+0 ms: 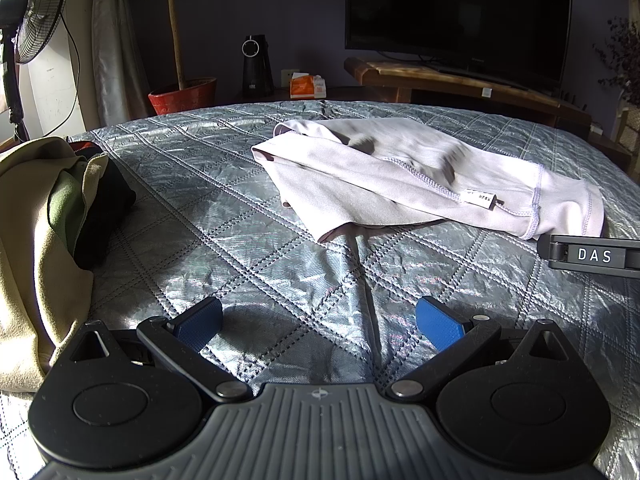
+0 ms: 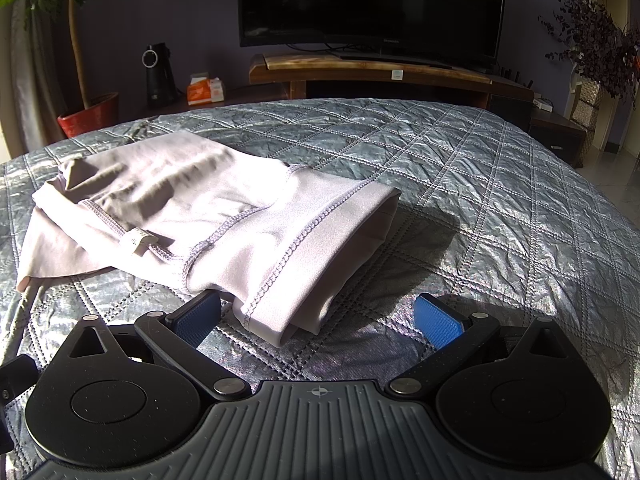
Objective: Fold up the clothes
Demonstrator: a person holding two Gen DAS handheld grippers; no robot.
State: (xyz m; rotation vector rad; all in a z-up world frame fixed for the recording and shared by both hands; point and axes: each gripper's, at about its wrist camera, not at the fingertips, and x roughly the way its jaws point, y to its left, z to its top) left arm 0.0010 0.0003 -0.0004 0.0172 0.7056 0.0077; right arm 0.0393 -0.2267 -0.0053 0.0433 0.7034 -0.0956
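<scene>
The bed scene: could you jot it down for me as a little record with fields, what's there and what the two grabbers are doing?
surface: quilted grey bedspread
garment: pale lilac garment, partly folded, seams and label showing
left gripper: open, over bare quilt, holding nothing
right gripper: open, jaws either side of the garment's near end
pile at left: beige, green and black clothes
background: television, potted plant

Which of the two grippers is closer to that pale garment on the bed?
Right. The right gripper is open with the pale garment lying partly between its fingers. The left gripper is open over bare bedspread, well short of it.
</scene>
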